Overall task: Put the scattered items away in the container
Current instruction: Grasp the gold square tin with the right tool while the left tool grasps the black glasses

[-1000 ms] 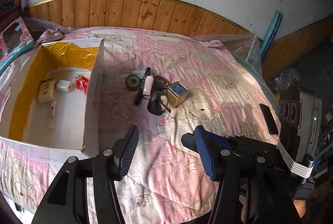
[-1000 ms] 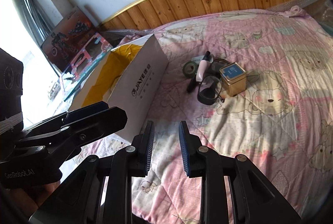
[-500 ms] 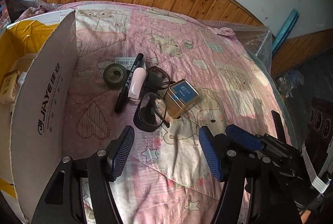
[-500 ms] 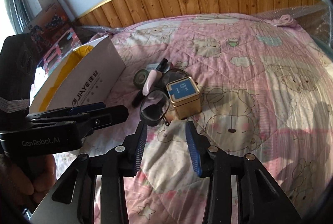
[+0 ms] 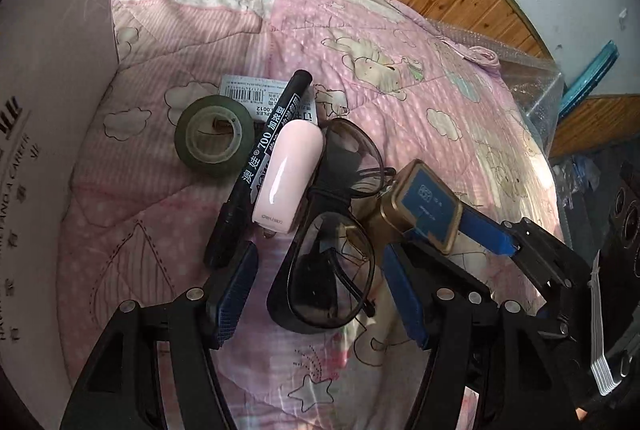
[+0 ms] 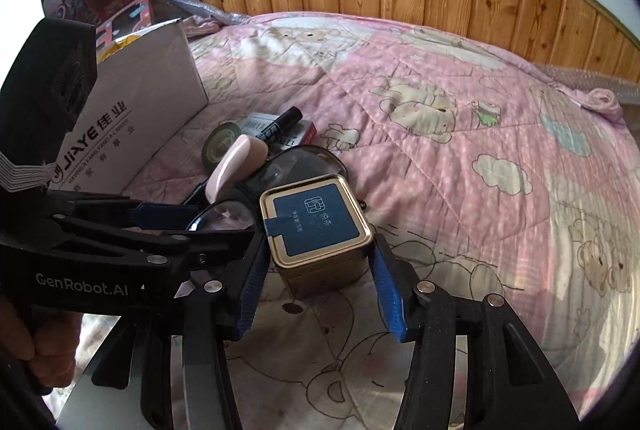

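Because both grippers are crowding the same small heap on the pink quilt (image 6: pixel 460 134), the likeliest trouble is a collision or a snag. The left gripper (image 5: pixel 316 294) is spread wide around the near lens of the dark glasses (image 5: pixel 328 266), without touching it as far as I can tell, while the right gripper (image 6: pixel 316 286) is spread just as wide on either side of the gold tin (image 6: pixel 316 230) with the blue lid, pads not yet pressing its walls. Tin and glasses lie touching, and one temple of the glasses seems to run against the tin (hard to be sure), so lifting either might drag the other. The pink case (image 5: pixel 288 174) rests partly on the glasses and against the black marker (image 5: pixel 260 166), so it may roll off if the frame moves; the thin frame could also slip or twist under a pinch on the lens. The green tape roll (image 5: pixel 214 136) and a barcoded packet (image 5: pixel 248 92) sit just beyond. The white cardboard box (image 6: pixel 132 118) stands close beside the heap on the left; from these views its inside is hidden, so I cannot tell what it holds.
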`<state>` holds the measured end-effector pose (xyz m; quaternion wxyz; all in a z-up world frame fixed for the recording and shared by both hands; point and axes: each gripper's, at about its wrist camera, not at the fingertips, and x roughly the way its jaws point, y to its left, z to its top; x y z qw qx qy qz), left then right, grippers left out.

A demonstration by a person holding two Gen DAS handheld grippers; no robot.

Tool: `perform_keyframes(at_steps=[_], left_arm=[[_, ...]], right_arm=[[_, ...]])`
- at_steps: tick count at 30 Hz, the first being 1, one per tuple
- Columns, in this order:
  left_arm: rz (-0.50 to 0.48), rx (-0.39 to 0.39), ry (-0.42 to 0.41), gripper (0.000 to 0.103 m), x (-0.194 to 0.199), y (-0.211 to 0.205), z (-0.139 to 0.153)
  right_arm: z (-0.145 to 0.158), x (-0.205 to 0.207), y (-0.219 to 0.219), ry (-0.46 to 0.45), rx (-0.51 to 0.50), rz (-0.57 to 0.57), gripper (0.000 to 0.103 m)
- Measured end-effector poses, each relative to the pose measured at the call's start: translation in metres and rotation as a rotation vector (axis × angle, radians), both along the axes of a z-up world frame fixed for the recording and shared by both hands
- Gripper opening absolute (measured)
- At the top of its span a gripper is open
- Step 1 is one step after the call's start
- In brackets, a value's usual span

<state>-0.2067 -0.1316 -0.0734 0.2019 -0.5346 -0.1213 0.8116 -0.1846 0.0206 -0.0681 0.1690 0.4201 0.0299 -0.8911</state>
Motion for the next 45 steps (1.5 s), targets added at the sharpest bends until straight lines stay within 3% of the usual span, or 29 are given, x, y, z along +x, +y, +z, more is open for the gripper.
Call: perform_keyframes(at_steps=[5, 8, 10, 13, 14, 16, 18, 25, 45], left_arm=[[-0.018, -0.001, 0.038, 0.066, -0.008, 0.015, -0.002], [-0.081, -0.111, 0.099, 0.046, 0.002, 0.034, 0.001], [-0.099, -0.145, 0.128, 0.047, 0.008, 0.041, 0.001], [-0.091, -0.155, 0.151, 0.06, 0.004, 0.047, -0.004], [-0.101, -0.157, 0.16, 0.069, 0.003, 0.053, -0.005], [-0.128, -0.211, 0.198, 0.07, 0.005, 0.065, -0.006], [-0.123, -0.241, 0.216, 0.044, 0.004, 0.068, -0.005], [-0.129, -0.131, 0.167, 0.028, 0.008, 0.049, 0.01], [-0.129, -0.101, 0.19, 0.028, 0.056, 0.027, 0.053]], right_arm=[[0.004, 0.007, 0.036, -0.038, -0.077, -0.087, 0.052], [0.006, 0.015, 0.059, -0.058, -0.103, -0.137, 0.053], [0.006, 0.019, 0.07, -0.072, -0.12, -0.158, 0.053], [0.005, 0.018, 0.073, -0.06, -0.12, -0.168, 0.053], [0.005, 0.017, 0.073, -0.05, -0.12, -0.17, 0.054], [0.004, 0.014, 0.072, -0.034, -0.132, -0.179, 0.053], [0.003, 0.011, 0.074, -0.046, -0.164, -0.197, 0.053], [0.013, 0.022, 0.083, -0.047, -0.217, -0.231, 0.052], [0.034, 0.082, 0.069, -0.034, -0.241, -0.267, 0.052]])
